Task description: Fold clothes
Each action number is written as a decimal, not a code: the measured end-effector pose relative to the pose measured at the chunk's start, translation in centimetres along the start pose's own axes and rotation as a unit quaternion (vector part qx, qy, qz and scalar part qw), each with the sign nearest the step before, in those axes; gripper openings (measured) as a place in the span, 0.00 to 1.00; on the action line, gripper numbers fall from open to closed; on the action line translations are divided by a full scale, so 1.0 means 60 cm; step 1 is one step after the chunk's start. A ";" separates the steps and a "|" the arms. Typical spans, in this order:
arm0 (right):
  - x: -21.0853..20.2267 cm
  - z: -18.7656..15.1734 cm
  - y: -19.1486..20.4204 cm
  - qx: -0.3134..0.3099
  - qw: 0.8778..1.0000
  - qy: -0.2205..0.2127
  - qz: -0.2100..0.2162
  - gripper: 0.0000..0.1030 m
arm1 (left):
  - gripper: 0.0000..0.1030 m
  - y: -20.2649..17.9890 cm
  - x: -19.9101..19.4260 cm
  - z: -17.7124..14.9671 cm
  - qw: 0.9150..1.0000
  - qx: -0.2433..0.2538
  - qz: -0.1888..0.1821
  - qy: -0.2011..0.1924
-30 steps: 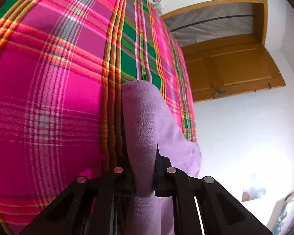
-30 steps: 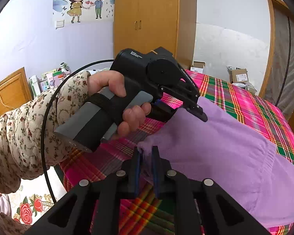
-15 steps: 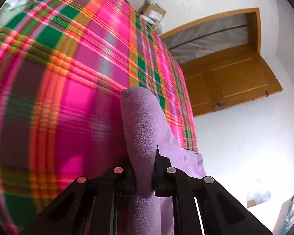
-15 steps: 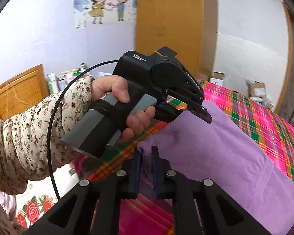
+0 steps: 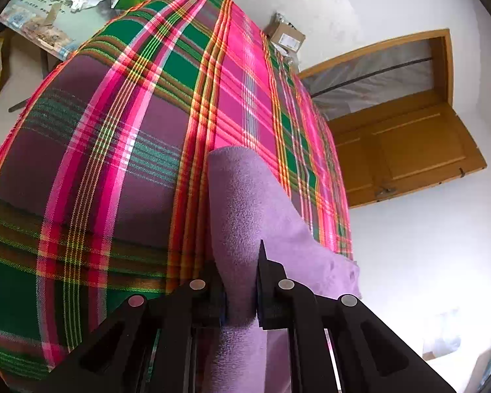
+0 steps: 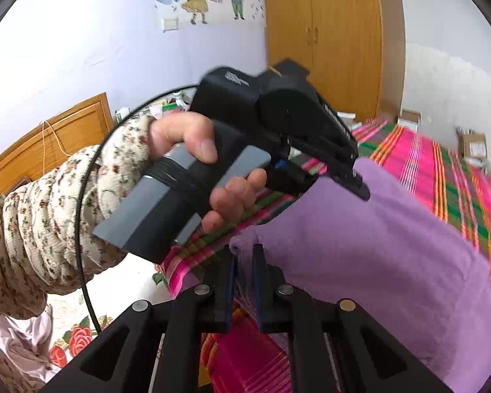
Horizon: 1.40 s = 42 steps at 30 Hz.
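Tongs both clamp the soft lilac fleece garment (image 6: 360, 245), left tongs (image 5: 240, 290) and right tongs (image 6: 244, 281) pinching one raised edge above the pink-and-green plaid bed (image 5: 114, 163), best kept taut and level.

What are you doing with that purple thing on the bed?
A person is folding a purple garment over a bed with a pink and green plaid cover. Each hand holds a gripper. The left gripper is shut on one fold of the cloth, and the right gripper is shut on a corner. A hand in a flowery sleeve holds the left tool.
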State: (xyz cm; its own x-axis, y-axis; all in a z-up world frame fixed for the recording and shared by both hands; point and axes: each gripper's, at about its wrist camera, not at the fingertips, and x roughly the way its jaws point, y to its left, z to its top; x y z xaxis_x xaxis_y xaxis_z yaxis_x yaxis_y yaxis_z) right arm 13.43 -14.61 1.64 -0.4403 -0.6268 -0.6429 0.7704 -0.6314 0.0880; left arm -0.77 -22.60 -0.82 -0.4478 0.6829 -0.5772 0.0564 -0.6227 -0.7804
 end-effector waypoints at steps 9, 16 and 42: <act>-0.031 -0.014 -0.056 0.065 0.998 0.010 0.016 0.38 | 0.23 -0.007 -0.035 -0.015 0.998 -0.006 0.044 -0.033; -0.138 -0.030 -0.124 0.123 0.991 -0.048 0.009 0.40 | 0.23 -0.057 -0.101 -0.061 0.993 0.019 0.060 -0.096; -0.419 -0.337 -0.506 0.332 0.859 -0.024 -0.388 0.39 | 0.23 -0.319 0.220 -0.206 0.987 0.144 -0.011 0.076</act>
State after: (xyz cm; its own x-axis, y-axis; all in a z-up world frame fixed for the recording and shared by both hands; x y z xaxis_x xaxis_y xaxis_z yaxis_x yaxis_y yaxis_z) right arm 10.44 29.54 -0.24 -0.7339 0.0934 -0.6728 -0.1900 -0.9792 0.0713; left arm 3.30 3.05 3.56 -0.3055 0.7334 -0.6072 -0.2171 -0.6746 -0.7055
